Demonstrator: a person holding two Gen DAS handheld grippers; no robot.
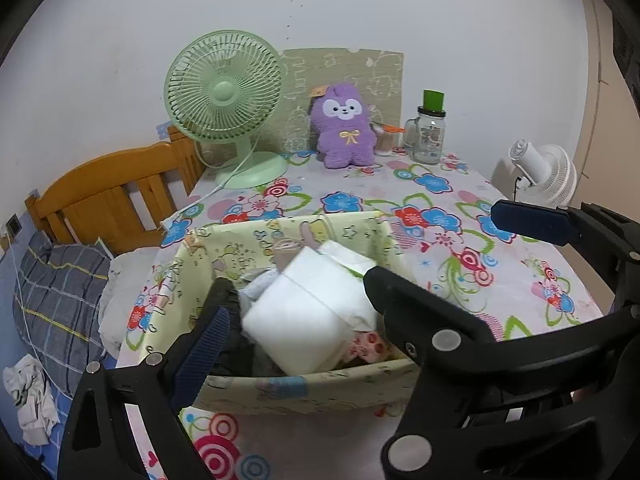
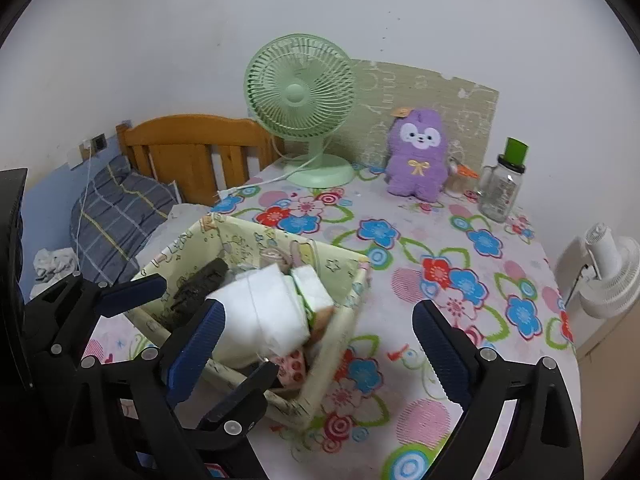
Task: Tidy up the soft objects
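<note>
A pale yellow fabric storage box (image 1: 304, 394) (image 2: 344, 320) stands on the floral table near its front left corner. It holds a white rolled soft bundle (image 1: 304, 316) (image 2: 264, 312), a dark cloth (image 2: 196, 292), a folded white-green item (image 2: 314, 288) and a pink patterned piece (image 1: 366, 346) (image 2: 294, 368). My left gripper (image 1: 296, 304) is open over the box, its fingers either side of the white bundle. My right gripper (image 2: 320, 328) is open, its fingers straddling the box's right wall. A purple plush toy (image 1: 344, 126) (image 2: 418, 156) sits upright at the table's back.
A green desk fan (image 1: 226, 100) (image 2: 300, 100) and a glass jar with green lid (image 1: 430, 132) (image 2: 500, 184) stand at the back by a board. A white fan (image 1: 548, 172) (image 2: 608, 272) stands off the right edge. A bed with wooden headboard (image 1: 116, 196) lies left.
</note>
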